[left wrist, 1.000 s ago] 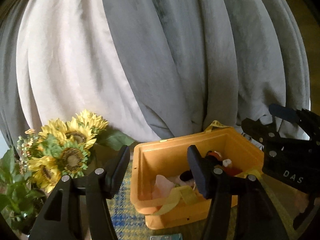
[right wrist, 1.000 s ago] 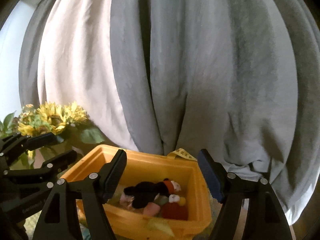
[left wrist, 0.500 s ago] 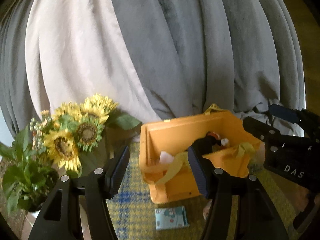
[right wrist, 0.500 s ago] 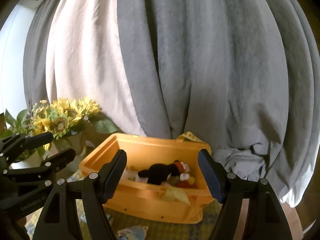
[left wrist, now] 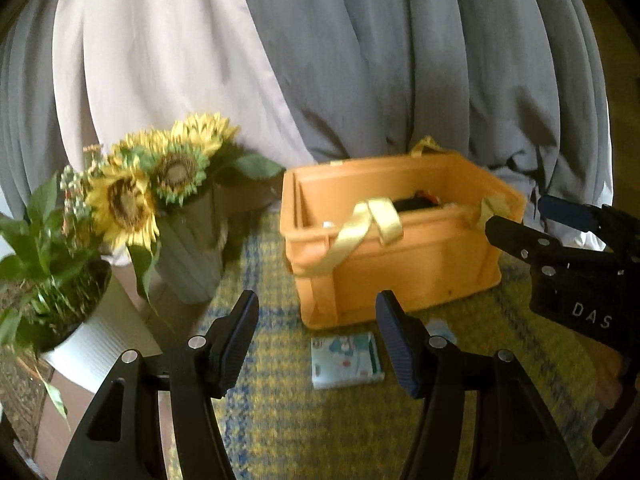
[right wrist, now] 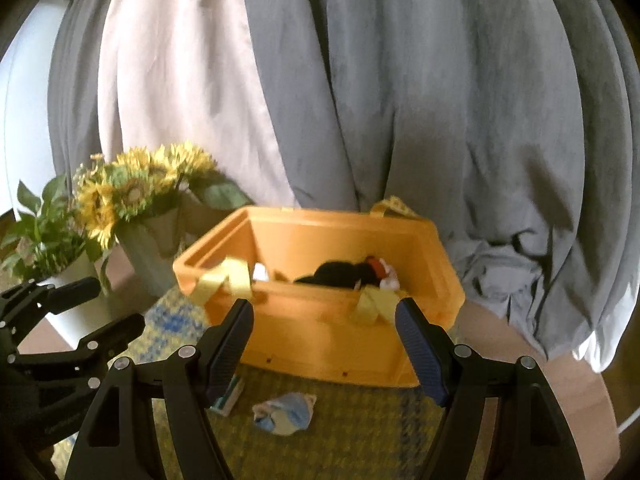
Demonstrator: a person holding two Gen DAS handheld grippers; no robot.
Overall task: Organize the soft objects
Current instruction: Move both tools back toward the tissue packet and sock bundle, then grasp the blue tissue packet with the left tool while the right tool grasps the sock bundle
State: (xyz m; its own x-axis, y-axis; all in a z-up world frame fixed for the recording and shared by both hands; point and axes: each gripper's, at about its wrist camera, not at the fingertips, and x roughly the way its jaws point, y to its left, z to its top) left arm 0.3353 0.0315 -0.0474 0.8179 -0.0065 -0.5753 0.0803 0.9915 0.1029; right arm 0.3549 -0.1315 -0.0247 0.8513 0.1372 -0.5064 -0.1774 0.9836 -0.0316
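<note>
An orange plastic bin [left wrist: 404, 276] [right wrist: 320, 332] stands on a yellow and blue checked rug [left wrist: 320, 432]. A black plush toy [right wrist: 340, 274] lies inside it, and yellow straps [left wrist: 368, 224] hang over its rim. In front of the bin lie a flat pale blue printed pack [left wrist: 346, 360] and a small crumpled blue and white soft item [right wrist: 286, 414]. My left gripper [left wrist: 318, 338] is open above the pack, holding nothing. My right gripper [right wrist: 324, 348] is open before the bin, empty, above the crumpled item.
A vase of sunflowers [left wrist: 160, 184] and a white pot with a green plant [left wrist: 76, 340] stand left of the bin. Grey and pale curtains [right wrist: 360, 100] hang close behind it. Bare floor [right wrist: 560, 380] shows to the right of the rug.
Both grippers have sunk and tipped downward. The bin now sits higher in the views, and the rug with the blue pack and the crumpled item has come into sight.
</note>
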